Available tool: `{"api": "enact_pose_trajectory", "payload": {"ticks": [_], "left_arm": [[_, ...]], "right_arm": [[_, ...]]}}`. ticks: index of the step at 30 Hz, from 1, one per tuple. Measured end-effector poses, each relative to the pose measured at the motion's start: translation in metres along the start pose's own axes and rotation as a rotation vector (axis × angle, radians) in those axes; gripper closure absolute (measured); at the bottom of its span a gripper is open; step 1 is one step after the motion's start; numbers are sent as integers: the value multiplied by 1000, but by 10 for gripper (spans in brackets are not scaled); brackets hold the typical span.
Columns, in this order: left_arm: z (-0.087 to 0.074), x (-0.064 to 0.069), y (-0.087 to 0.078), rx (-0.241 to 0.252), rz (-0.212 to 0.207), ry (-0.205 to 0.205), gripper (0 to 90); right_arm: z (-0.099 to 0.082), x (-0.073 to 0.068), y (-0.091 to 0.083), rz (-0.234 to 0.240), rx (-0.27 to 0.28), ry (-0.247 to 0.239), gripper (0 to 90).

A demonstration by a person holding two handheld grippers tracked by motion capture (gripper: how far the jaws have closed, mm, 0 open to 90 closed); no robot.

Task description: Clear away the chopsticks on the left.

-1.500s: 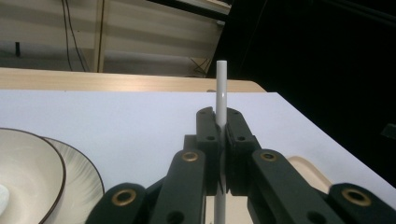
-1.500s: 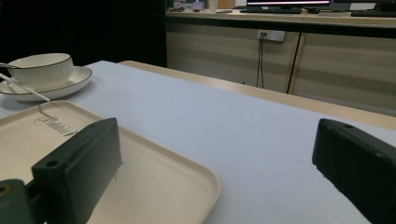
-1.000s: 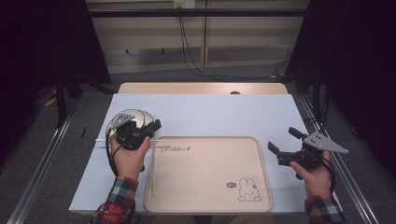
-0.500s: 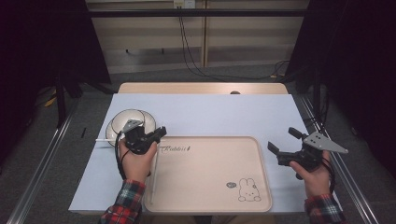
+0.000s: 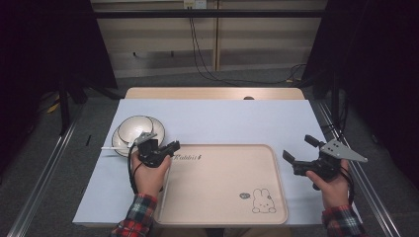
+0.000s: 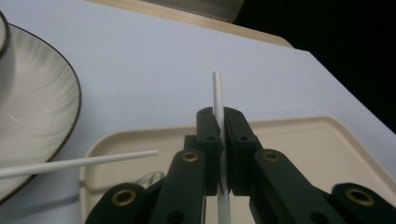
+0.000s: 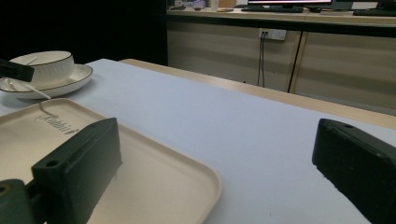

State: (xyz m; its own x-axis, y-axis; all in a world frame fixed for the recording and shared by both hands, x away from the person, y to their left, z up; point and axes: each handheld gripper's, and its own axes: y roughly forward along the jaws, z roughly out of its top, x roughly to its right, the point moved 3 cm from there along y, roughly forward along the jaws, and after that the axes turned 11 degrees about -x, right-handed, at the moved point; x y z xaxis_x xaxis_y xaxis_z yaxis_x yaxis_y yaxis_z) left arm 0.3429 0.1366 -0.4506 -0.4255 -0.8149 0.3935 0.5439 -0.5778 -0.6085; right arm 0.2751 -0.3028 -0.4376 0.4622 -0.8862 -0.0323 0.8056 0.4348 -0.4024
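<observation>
Left gripper (image 6: 220, 122) pinches a thin white stick (image 6: 217, 95) upright between pressed-together jaws, at tray's (image 5: 222, 197) far-left corner, just beside the plate (image 5: 118, 140) w/ bowl (image 5: 136, 128) — a second white stick (image 6: 74, 163) lies across plate rim. Right gripper (image 5: 304, 150) spread wide, nothing between jaws, off tray's right edge — tabletop (image 5: 237, 118) beyond is bare.

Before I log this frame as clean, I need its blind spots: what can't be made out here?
- White stick, left gripper view: its lower end is hidden behind the shut left gripper.
- Second stick, same view: cut off by the left edge.
- Tray lettering, high view: too small to read.
- Bowl contents, right gripper view: hidden by its wall.
</observation>
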Motion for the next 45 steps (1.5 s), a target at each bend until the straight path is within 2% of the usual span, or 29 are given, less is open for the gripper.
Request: {"api": "enact_pose_trajectory", "payload": {"ticks": [7, 10, 14, 19, 24, 40, 42, 45], "left_arm": [[-3, 3, 8, -31, 14, 27, 860], [-7, 2, 12, -47, 19, 11, 856], [-12, 1, 16, -85, 33, 29, 853], [-16, -2, 18, -103, 54, 32, 848], [-22, -5, 20, -113, 67, 16, 846], [-34, -16, 23, -159, 109, 8, 834], [-35, -17, 23, -168, 105, 1, 832], [-35, -16, 23, -165, 119, 2, 831]], "right_arm": [[0, 0, 0, 0, -1, 5, 7], [0, 1, 0, -5, -1, -1, 7], [-1, 0, 1, 5, -6, 0, 7], [-1, 0, 2, 5, -4, 0, 7], [-1, 0, 2, -2, -9, -10, 7], [-1, 0, 1, 2, -8, -9, 7], [-1, 0, 1, 1, -8, -6, 7], [-1, 0, 1, -1, -9, -6, 7]]}}
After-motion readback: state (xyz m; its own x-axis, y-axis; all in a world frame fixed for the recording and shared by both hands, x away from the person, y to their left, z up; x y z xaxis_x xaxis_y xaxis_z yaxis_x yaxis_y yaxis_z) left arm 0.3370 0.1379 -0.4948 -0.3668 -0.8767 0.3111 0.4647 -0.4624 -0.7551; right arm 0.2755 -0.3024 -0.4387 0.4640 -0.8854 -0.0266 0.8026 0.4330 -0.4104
